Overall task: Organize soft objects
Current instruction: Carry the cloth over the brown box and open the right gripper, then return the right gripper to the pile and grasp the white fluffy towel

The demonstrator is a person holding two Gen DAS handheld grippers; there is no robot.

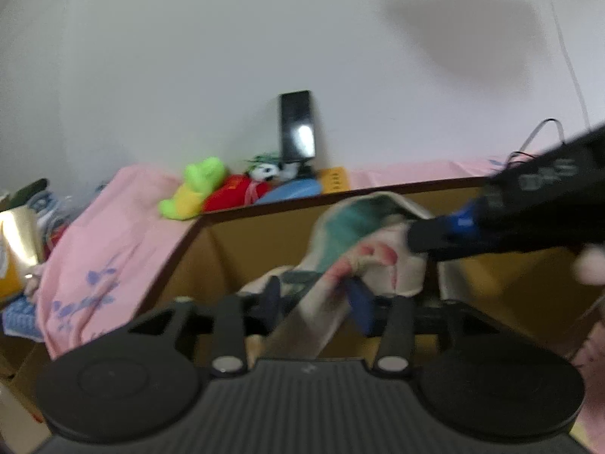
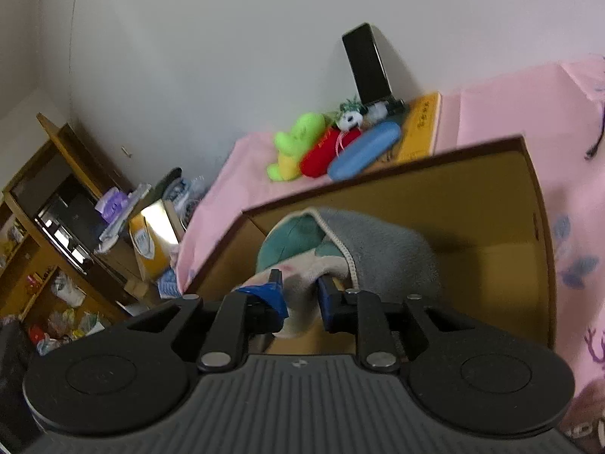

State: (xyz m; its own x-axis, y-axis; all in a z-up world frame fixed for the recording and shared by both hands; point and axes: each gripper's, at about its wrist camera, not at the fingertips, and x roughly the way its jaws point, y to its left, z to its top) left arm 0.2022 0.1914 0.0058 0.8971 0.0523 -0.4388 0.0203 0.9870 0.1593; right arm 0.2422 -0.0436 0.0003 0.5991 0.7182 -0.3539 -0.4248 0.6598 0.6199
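A soft cloth, white with teal and pink print and a grey back, hangs over an open cardboard box. My left gripper is shut on the cloth's lower part, blue pads on both sides. My right gripper is shut on the cloth's edge; it shows from the side in the left wrist view. More soft toys lie on the pink bed behind the box: a green and yellow plush, a red plush and a small panda plush.
A pink sheet covers the bed. A blue case, a yellow book and a black phone leaning on the white wall sit behind the box. A cluttered wooden shelf stands at the left.
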